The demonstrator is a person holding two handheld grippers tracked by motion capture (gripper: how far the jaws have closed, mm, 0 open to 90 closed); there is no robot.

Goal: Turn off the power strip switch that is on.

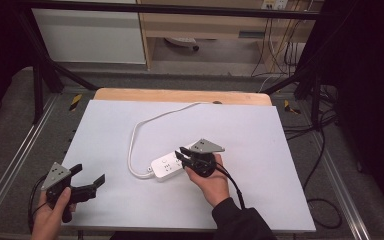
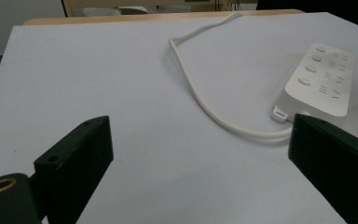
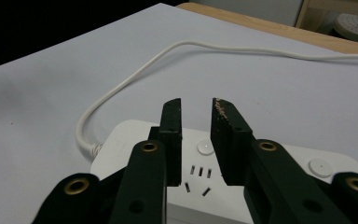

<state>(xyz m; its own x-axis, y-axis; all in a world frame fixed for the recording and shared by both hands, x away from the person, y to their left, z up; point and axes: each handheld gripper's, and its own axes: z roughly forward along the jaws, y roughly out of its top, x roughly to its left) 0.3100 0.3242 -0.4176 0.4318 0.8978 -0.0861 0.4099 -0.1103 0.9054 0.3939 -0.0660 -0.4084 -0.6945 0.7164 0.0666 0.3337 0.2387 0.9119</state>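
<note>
A white power strip (image 1: 166, 166) (image 2: 319, 79) (image 3: 121, 144) lies flat near the middle of the white table top (image 1: 240, 130). Its white cable (image 1: 135, 135) (image 2: 191, 79) (image 3: 121, 88) loops left and runs off to the far edge. My right gripper (image 1: 179, 153) (image 3: 196, 105) hovers just over the strip's right end. Its jaws stand a narrow gap apart with nothing between them; a round button and socket slots show through the gap. My left gripper (image 1: 89, 173) (image 2: 200, 123) rests near the front left corner, wide open and empty, pointing toward the strip.
A wooden table edge (image 1: 180, 95) runs along the far side. Black frame bars (image 1: 40, 75) stand at both back corners, with metal rails (image 1: 10, 165) beside the table. Dark cables (image 1: 325, 150) trail on the floor at the right.
</note>
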